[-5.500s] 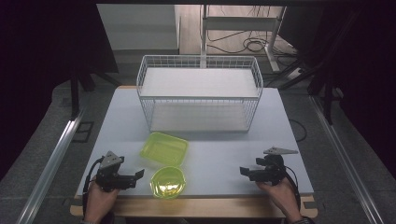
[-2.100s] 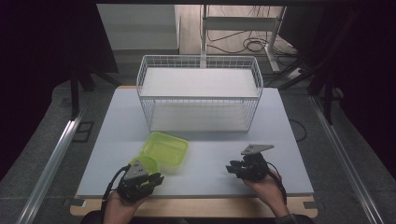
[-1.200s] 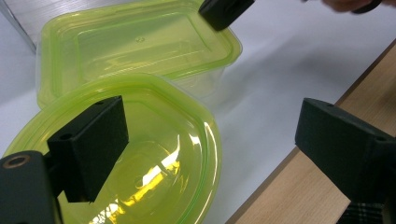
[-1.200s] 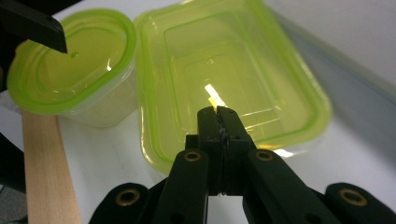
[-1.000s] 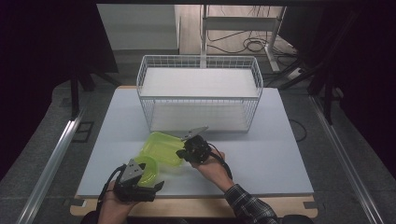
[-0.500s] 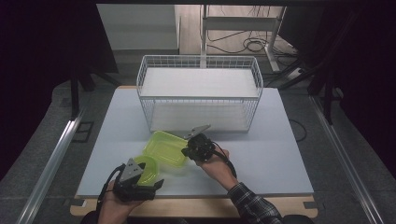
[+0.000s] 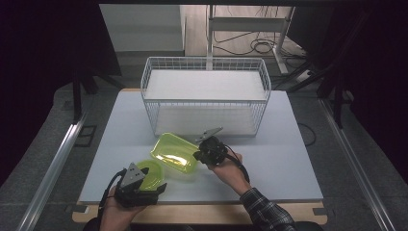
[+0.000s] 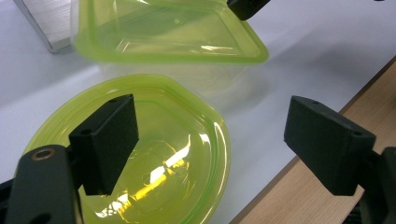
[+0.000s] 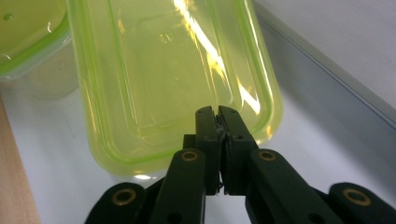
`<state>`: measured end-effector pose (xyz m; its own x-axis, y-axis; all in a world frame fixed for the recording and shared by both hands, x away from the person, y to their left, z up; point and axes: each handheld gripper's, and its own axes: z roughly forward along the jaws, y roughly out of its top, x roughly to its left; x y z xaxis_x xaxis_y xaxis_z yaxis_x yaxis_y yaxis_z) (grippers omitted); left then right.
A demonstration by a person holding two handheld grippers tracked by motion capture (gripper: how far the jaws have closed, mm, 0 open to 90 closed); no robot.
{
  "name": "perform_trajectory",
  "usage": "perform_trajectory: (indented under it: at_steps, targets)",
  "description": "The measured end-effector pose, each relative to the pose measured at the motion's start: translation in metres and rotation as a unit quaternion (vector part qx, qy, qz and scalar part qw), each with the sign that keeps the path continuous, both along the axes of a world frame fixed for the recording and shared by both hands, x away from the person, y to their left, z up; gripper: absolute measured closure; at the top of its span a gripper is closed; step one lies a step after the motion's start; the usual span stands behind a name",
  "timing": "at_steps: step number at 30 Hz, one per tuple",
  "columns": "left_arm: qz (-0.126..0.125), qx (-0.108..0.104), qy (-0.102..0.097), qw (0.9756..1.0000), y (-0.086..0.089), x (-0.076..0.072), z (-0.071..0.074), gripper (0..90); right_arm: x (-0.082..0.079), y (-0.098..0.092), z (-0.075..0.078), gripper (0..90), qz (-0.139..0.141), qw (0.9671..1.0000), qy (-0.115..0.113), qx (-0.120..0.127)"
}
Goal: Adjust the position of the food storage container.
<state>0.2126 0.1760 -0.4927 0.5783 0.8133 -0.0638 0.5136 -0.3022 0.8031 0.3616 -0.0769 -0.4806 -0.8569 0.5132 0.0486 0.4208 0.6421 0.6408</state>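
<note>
On the high view the left gripper [image 7: 155, 186] sits at about seven o'clock on the tabletop [image 7: 288, 163], near the front edge. Its jaws stand wide apart and have just been closing a little. In the left gripper view, one pad [image 8: 105, 142] hangs over the round yellow-green bowl [image 8: 154, 168] and the other pad [image 8: 327, 142] stands out past the bowl's rim, over the tabletop's wooden edge. The right side of the bowl's rim lies between them, but neither pad presses on it, so nothing is gripped. The bowl [image 7: 150, 172] rests on the tabletop just ahead of this gripper.

To its right, near the middle at about six o'clock, the right gripper [image 7: 197, 156] has its jaws pinched nearly together on the edge of the rectangular yellow-green container [image 7: 174, 153]. The right gripper view shows the two black tips clamped on the container's rim at one short end [image 9: 219, 122]. The container is tilted, its gripped end raised, and its far end reaches close to the bowl; whether they touch I cannot tell.

Behind them, at twelve o'clock, stands the white wire basket [image 7: 206, 94], well apart from the bowl.

Count: two grippers, one bowl, one rectangular container, one wire basket.
</note>
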Motion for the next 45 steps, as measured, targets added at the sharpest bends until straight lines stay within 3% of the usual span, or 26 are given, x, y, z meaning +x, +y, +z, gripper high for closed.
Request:
perform_trajectory:
  at_steps: [11, 17, 18, 20, 25, 26, 31, 33, 35, 40, 45]
  targets:
    - [0.012, -0.009, -0.003, 0.9999, 0.009, -0.001, 0.003, 22.5, 0.004, 0.014, 0.006, 87.5, 0.007, 0.9999, 0.000, 0.015]
    - [0.020, -0.013, -0.005, 0.9997, 0.017, -0.001, 0.004, 22.5, 0.015, 0.062, 0.008, 89.1, 0.039, 0.9985, 0.012, 0.038]
    - [0.020, -0.013, -0.005, 0.9997, 0.017, -0.001, 0.004, 22.1, 0.015, 0.062, 0.008, 89.1, 0.039, 0.9985, 0.012, 0.038]
    - [0.022, -0.016, -0.005, 0.9996, 0.019, -0.001, 0.004, 21.5, 0.021, 0.088, 0.006, 89.1, 0.052, 0.9979, 0.009, 0.039]
    - [0.024, -0.018, -0.006, 0.9995, 0.022, -0.001, 0.004, 20.6, 0.027, 0.121, 0.006, 89.1, 0.063, 0.9968, 0.010, 0.049]
    - [0.024, -0.018, -0.006, 0.9995, 0.022, -0.001, 0.004, 20.3, 0.029, 0.135, 0.005, 89.1, 0.061, 0.9968, 0.014, 0.049]
    - [0.024, -0.019, -0.004, 0.9995, 0.022, -0.001, 0.003, 19.7, 0.035, 0.159, -0.002, 89.1, 0.062, 0.9974, 0.017, 0.034]
    - [0.023, -0.018, -0.004, 0.9996, 0.022, -0.001, 0.004, 19.7, 0.038, 0.170, -0.009, 89.1, 0.069, 0.9974, 0.019, 0.012]
    - [0.022, -0.016, -0.005, 0.9996, 0.023, -0.001, 0.004, 19.7, 0.038, 0.173, -0.013, 89.1, 0.072, 0.9973, 0.016, -0.008]
    - [0.024, -0.016, -0.005, 0.9996, 0.023, -0.001, 0.004, 19.7, 0.031, 0.163, -0.013, 89.2, 0.085, 0.9961, 0.000, -0.023]
    - [0.021, -0.013, -0.005, 0.9997, 0.021, -0.001, 0.004, 19.6, 0.025, 0.144, -0.011, 89.1, 0.083, 0.9962, 0.004, -0.027]
